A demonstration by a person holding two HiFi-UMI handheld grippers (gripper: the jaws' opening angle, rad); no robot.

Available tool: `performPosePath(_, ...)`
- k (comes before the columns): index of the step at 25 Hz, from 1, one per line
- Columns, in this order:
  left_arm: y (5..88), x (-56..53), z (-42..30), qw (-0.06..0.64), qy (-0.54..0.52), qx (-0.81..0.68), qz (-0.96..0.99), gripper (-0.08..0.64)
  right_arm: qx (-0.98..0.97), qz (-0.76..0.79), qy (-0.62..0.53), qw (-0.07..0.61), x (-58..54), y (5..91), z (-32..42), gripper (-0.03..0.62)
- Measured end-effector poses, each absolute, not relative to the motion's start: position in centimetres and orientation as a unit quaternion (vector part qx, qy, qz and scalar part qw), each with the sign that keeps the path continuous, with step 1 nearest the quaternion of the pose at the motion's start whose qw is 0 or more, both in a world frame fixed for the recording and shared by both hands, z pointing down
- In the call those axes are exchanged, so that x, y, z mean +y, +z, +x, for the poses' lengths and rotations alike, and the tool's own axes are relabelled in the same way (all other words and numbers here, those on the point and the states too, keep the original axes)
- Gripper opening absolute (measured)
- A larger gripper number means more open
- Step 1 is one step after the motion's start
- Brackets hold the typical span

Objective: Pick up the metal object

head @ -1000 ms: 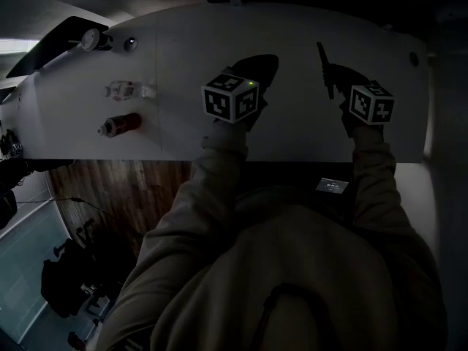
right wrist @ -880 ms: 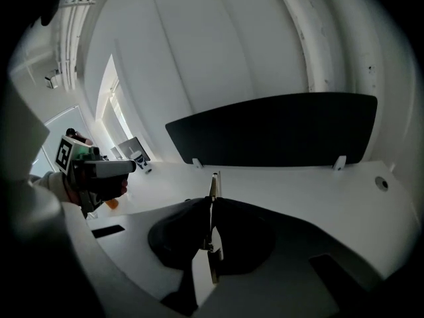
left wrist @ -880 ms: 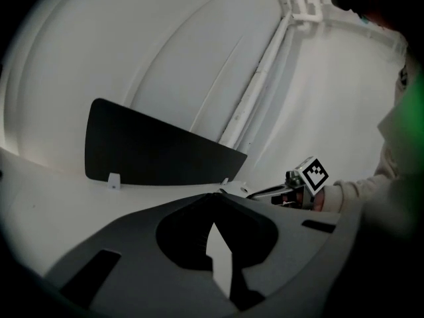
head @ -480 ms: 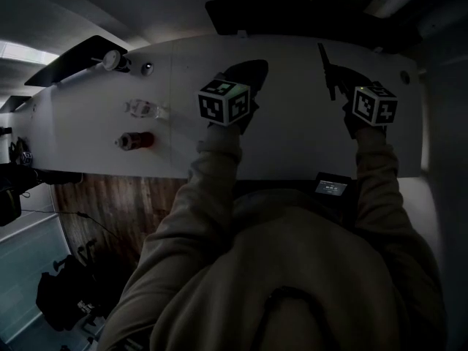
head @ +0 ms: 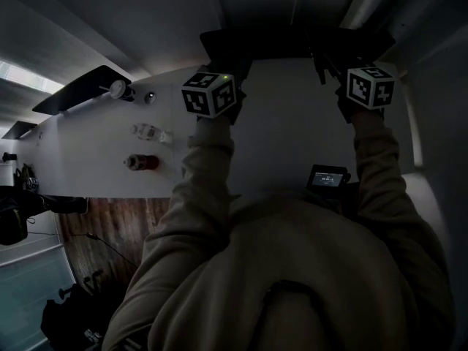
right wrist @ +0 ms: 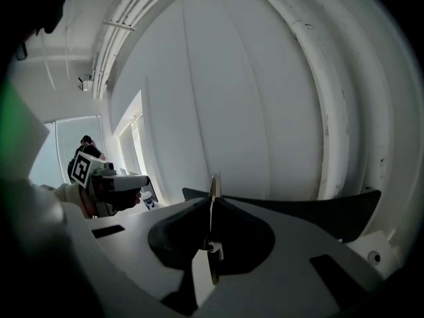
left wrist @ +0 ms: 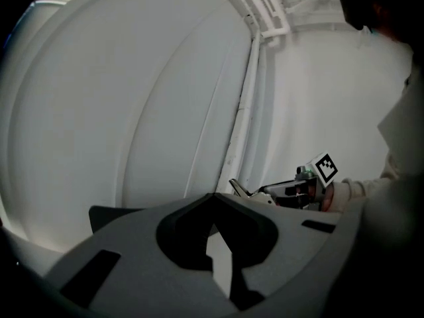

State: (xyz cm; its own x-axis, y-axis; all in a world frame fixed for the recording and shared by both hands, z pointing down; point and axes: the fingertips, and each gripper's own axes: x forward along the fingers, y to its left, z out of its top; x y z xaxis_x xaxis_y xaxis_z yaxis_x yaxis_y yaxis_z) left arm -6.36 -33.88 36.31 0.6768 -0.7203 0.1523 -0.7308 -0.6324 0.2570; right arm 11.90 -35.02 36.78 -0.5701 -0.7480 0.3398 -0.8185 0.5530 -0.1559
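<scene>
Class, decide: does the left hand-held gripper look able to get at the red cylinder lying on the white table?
Probably yes. The red cylinder lies uncovered on the white table, left of the left hand-held gripper, with nothing between them; its empty jaws are together and must open first.

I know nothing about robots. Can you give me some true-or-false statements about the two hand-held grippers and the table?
1. The right gripper clamps a thin metal object. True.
2. The left gripper carries the red item. False: its jaws are shut on nothing, and the red item lies on the white table.
3. A clear bottle lies near the red item. True.
4. Both grippers rest on the table. False: both are held up in the air.
</scene>
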Motion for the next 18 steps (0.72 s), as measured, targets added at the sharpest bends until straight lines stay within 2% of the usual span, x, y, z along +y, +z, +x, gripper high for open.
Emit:
performPosePath(12, 23.4, -34.8, -6.2, 0.057, -0.03, -0.392, 0.918, 0.002, -0.894, 0.442, 0.056, 0.043, -34.9, 22.4, 10.5, 0.041)
performPosePath(18, 21.6, -34.6, -5.1, 0.037, -0.032, -0.384, 0.922, 0.002, -0.898, 0.437, 0.04, 0.028, -34.5, 20.4, 10.9, 0.041)
